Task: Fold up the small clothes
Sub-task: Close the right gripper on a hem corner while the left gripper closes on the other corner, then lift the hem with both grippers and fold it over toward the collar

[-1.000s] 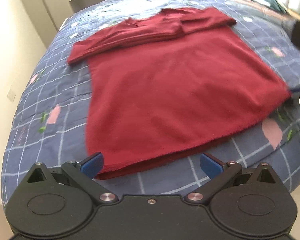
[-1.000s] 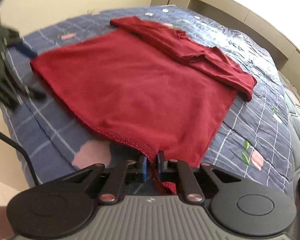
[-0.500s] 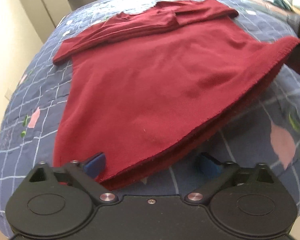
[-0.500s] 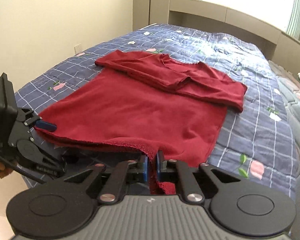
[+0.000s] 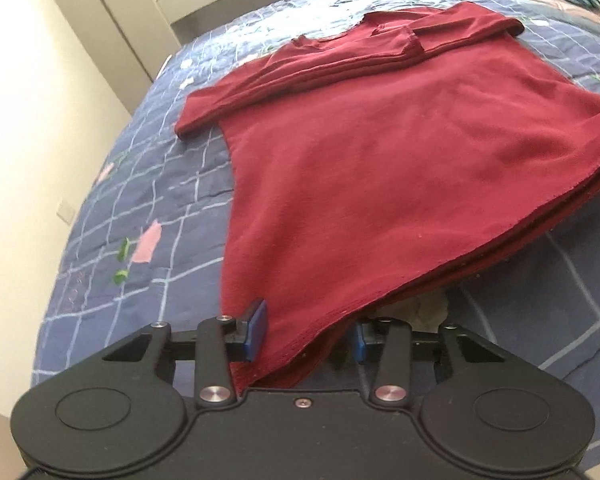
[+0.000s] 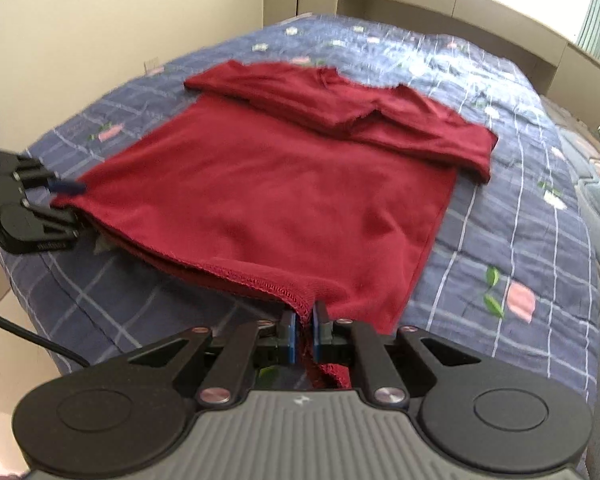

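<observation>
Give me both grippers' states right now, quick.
Left gripper: jaws partly closed around the red shirt hem corner; firm grip cannot be told.
Right gripper: shut on the shirt's other hem corner.
</observation>
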Tool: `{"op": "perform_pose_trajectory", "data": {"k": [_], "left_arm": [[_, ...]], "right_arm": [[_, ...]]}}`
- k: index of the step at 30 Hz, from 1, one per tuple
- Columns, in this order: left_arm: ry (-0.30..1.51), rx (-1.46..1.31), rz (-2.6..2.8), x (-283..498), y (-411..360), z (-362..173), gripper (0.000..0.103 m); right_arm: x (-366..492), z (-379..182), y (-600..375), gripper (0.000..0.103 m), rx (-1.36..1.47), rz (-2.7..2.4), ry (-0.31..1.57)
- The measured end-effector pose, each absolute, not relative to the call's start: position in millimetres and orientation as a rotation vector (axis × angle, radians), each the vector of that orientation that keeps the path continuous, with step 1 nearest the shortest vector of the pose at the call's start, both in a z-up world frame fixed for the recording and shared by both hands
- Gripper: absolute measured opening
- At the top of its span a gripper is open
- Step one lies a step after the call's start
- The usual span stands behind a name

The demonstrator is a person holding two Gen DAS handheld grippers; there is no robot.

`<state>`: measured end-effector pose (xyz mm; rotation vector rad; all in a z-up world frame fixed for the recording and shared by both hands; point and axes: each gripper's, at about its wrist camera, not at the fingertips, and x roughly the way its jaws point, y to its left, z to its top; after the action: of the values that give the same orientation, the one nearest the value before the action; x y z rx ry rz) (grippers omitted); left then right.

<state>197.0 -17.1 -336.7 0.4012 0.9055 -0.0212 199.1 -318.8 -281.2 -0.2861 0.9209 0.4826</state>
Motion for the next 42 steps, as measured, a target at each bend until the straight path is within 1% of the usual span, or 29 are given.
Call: {"op": "perform_pose_trajectory", "data": {"k": [1, 2, 4, 6, 8, 10, 11, 14, 16, 17, 18, 20, 21, 22, 23, 24, 30, 42], "left_arm": [[0.902, 0.416, -0.02, 196.2, -17.1, -336.7, 0.046], [0.902, 0.431, -0.022, 196.0, -17.2, -337.1, 0.047], [0.9, 0.452, -0.029, 194.9, -18.1, -337.0, 0.048], [0.901, 0.468, -0.034, 195.4, -17.7, -336.3, 0.048], [0.905, 0.47, -0.041, 195.7, -16.4, -335.7, 0.049], [0.906, 0.474, -0.043, 195.4, -15.4, -335.0, 0.049], [0.905, 0.479, -0.043, 195.0, -14.7, -334.3, 0.049], [0.9, 0.494, -0.042, 194.0, -14.0, -333.6, 0.05], [0.899, 0.505, -0.044, 193.2, -12.6, -333.4, 0.049], [0.891, 0.507, -0.043, 191.8, -11.7, -332.8, 0.048], [0.881, 0.509, -0.041, 190.3, -11.6, -331.8, 0.044], [0.866, 0.515, -0.036, 187.5, -12.0, -330.7, 0.032], [0.869, 0.521, -0.041, 186.9, -12.4, -330.8, 0.018], [0.87, 0.524, -0.044, 187.0, -12.4, -330.8, 0.014], [0.861, 0.524, -0.042, 186.0, -12.5, -329.8, 0.012], [0.85, 0.523, -0.039, 185.2, -12.7, -328.2, 0.005], [0.784, 0.548, -0.032, 176.1, -15.4, -314.3, 0.004], [0.804, 0.468, -0.065, 158.4, -14.0, -268.5, 0.003]], "right_arm": [[199.2, -284.7, -318.9, 0.01, -0.294, 0.482, 0.93], [199.4, -288.3, -319.0, 0.013, -0.304, 0.481, 0.938], [196.7, -294.9, -316.9, 0.018, -0.348, 0.48, 0.943], [193.2, -301.4, -314.0, 0.027, -0.392, 0.485, 0.947], [190.9, -306.8, -312.8, 0.03, -0.409, 0.491, 0.961], [189.1, -310.9, -311.2, 0.037, -0.428, 0.494, 0.97], [188.4, -312.7, -310.3, 0.044, -0.444, 0.491, 0.97], [184.9, -316.4, -307.2, 0.045, -0.51, 0.483, 0.944], [184.6, -317.0, -306.9, 0.043, -0.528, 0.493, 0.935], [185.5, -316.7, -307.7, 0.029, -0.52, 0.495, 0.934], [186.6, -315.6, -309.0, 0.016, -0.505, 0.49, 0.932], [188.7, -312.8, -311.7, 0.01, -0.478, 0.484, 0.928], [188.9, -311.1, -312.7, 0.007, -0.47, 0.484, 0.925], [189.5, -309.9, -313.4, 0.007, -0.468, 0.483, 0.923], [188.0, -308.4, -313.6, 0.006, -0.47, 0.482, 0.918], [186.4, -306.8, -314.4, 0.006, -0.473, 0.481, 0.912], [173.9, -293.4, -318.3, 0.005, -0.495, 0.482, 0.883], [153.1, -251.0, -330.0, 0.004, -0.43, 0.477, 0.87]]}}
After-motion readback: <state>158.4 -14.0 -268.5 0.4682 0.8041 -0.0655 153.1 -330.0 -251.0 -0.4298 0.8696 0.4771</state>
